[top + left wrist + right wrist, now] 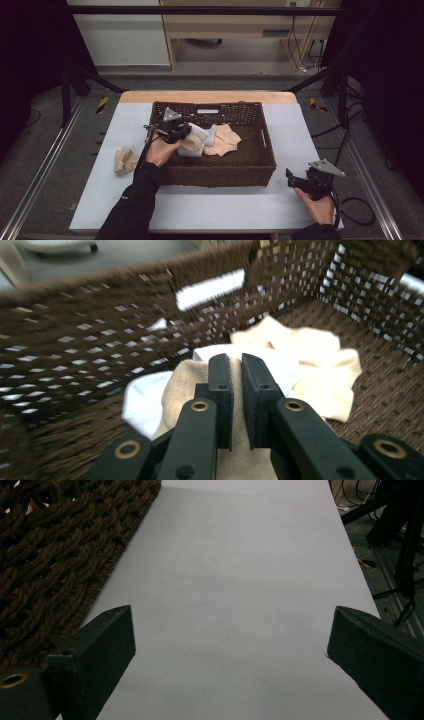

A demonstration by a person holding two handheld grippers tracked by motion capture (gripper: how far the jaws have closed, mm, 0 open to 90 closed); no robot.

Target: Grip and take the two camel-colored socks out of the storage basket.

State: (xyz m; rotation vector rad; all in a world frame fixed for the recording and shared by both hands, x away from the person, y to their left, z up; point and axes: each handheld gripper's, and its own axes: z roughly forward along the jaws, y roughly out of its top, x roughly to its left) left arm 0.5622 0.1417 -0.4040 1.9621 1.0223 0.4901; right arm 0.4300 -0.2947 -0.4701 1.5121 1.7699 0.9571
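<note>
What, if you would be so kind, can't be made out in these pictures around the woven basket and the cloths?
- Beige cloth in the left gripper: its lower part is cut off by the left gripper view's bottom edge and covered by the black fingers.
- Dark brown woven basket: near wall motion-blurred in that view.
- Crumpled tan cloth on the table: too small in the high view to identify.

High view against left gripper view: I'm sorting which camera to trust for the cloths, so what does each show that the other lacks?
High view alone: a beige cloth lying on the table left of the basket, and the right gripper resting open near the table's right edge. Left gripper view alone: the left gripper nearly shut on a tan cloth. Both: the brown wicker basket holding the pale cloths.
</note>
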